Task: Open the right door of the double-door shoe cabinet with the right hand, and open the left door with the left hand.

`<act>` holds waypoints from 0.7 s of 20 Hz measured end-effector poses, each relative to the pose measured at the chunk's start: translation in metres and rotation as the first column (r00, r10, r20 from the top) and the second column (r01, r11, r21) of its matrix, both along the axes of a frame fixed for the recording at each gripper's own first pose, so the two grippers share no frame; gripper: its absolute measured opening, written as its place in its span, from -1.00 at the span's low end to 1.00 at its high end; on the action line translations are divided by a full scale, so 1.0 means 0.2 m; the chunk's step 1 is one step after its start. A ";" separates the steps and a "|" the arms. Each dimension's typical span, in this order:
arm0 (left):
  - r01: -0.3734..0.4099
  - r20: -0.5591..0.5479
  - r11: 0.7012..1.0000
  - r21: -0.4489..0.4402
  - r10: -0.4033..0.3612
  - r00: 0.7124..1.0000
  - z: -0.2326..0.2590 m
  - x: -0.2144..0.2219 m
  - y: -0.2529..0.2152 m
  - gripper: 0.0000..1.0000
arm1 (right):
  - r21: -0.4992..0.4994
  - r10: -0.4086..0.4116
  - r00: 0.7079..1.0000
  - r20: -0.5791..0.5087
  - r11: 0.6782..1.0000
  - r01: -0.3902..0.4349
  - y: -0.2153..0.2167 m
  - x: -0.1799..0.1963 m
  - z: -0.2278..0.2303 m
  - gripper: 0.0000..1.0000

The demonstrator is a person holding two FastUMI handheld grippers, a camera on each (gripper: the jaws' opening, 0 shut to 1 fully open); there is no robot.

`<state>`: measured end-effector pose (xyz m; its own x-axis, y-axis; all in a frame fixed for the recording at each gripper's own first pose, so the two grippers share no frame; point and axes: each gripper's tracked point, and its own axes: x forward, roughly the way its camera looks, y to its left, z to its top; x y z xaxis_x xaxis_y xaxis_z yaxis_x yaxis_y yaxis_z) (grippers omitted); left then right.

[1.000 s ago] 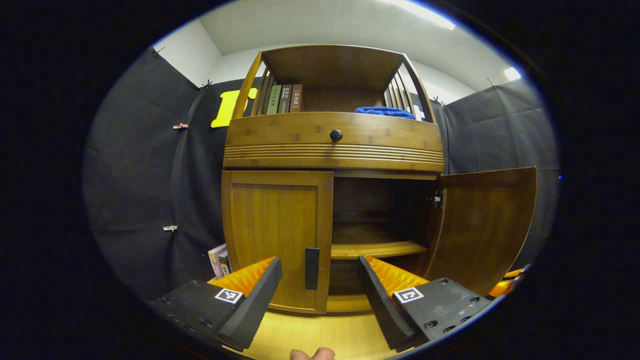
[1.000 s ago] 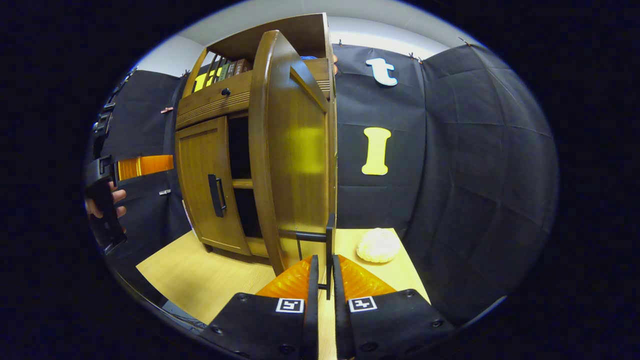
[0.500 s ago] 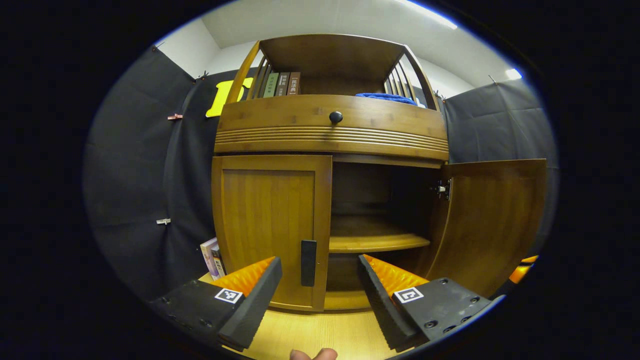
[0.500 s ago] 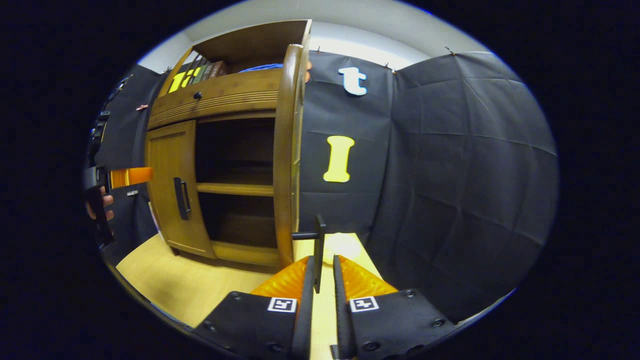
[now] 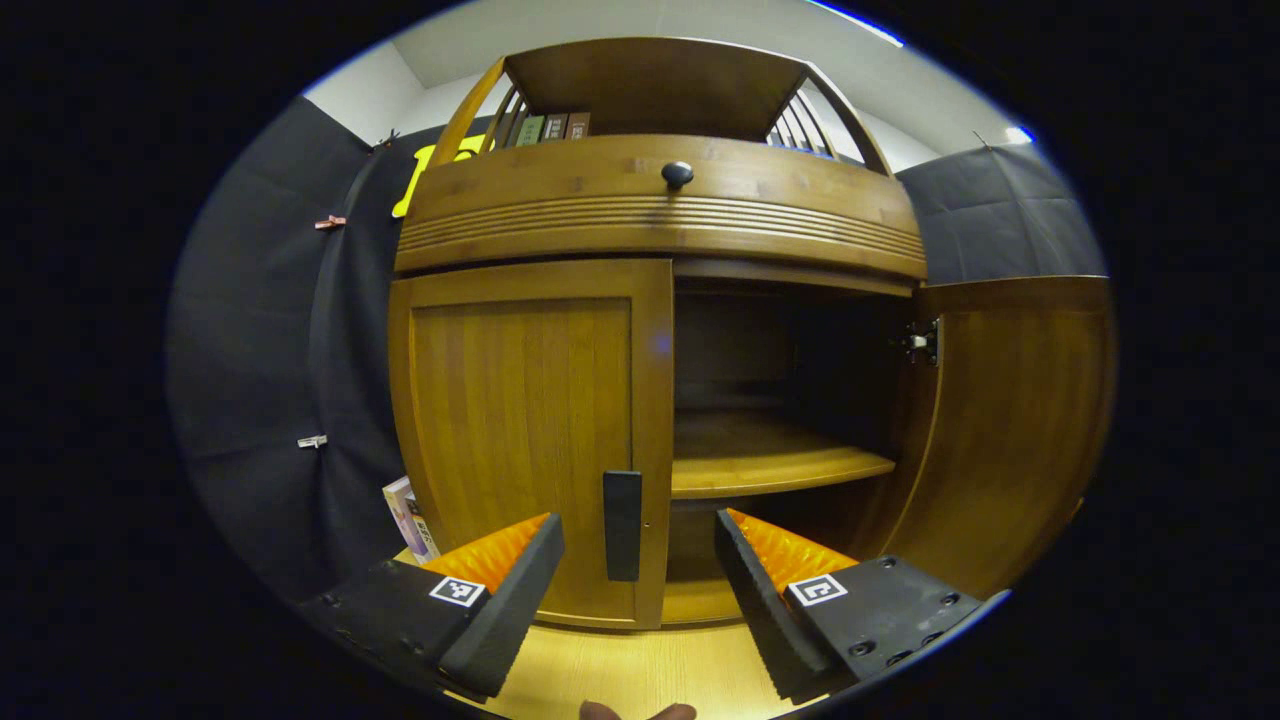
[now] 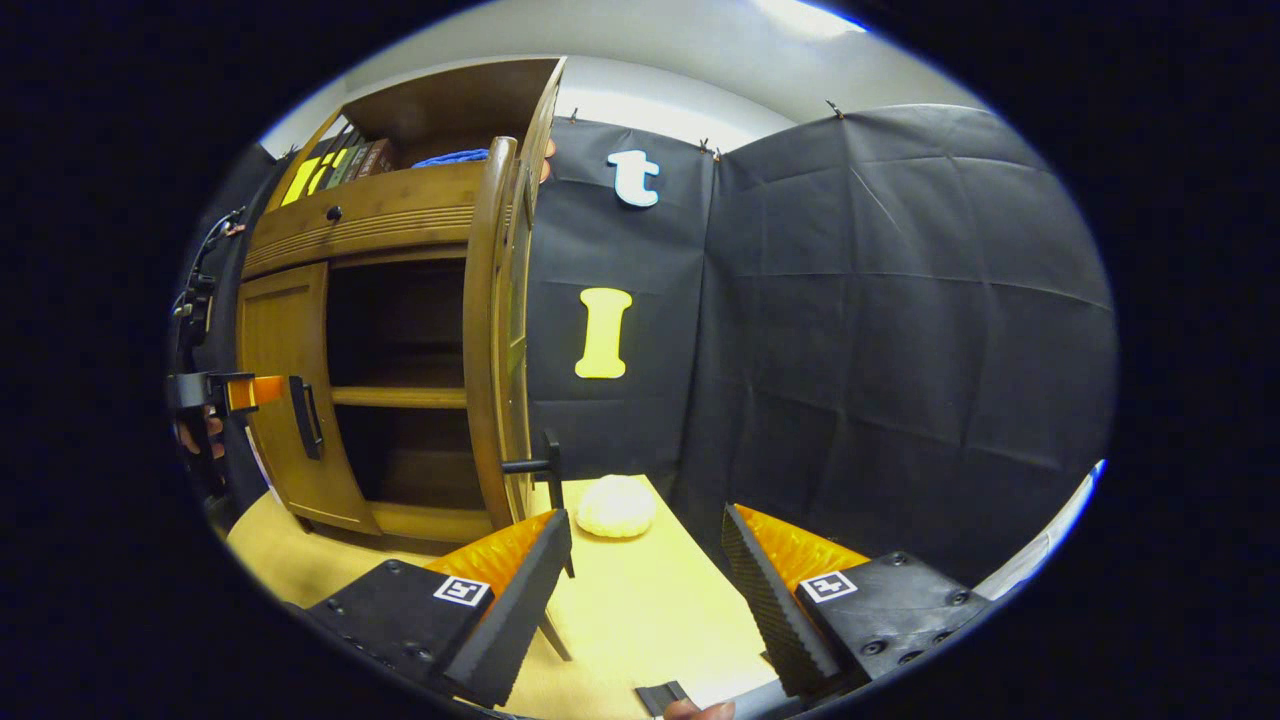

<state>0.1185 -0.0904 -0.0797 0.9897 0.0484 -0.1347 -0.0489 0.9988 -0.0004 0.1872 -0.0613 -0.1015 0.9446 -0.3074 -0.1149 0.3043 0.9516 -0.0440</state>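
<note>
Left gripper view shows the left gripper [image 5: 640, 570] spread wide before the handle [image 5: 621, 525] of the closed left door [image 5: 520, 420]. Right door [image 6: 490, 330] stands swung out; the right gripper [image 6: 645, 580] gapes beside it, holding nothing.

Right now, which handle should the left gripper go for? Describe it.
Find the wooden shoe cabinet. Its left door is shut, and a dark vertical bar handle sits low on that door's inner edge. Unlike the round drawer knob above, it is long and flat.
</note>
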 end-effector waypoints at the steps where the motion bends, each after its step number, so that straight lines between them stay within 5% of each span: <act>1: 0.001 -0.011 1.000 -0.013 -0.001 1.000 -0.03 0.04 0.01 0.89 | 0.006 -0.006 1.000 0.000 1.000 0.006 0.00 -0.01 0.01 0.93; 12: -0.021 -0.083 1.000 0.014 0.022 0.996 -0.31 0.48 0.11 0.38 | -0.004 -0.060 0.997 0.047 0.998 0.061 -0.04 -0.12 0.11 0.95; 14: -0.004 -0.080 1.000 -0.001 0.004 0.997 -0.32 0.50 0.10 0.14 | -0.011 -0.064 0.997 0.048 0.998 0.065 -0.04 -0.14 0.13 0.90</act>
<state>0.2190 -0.0707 -0.1440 0.9755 0.0518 -0.2138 -0.0524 0.9986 0.0028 0.1600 -0.0685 -0.0751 0.9270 -0.3692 -0.0660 0.3672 0.9293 -0.0394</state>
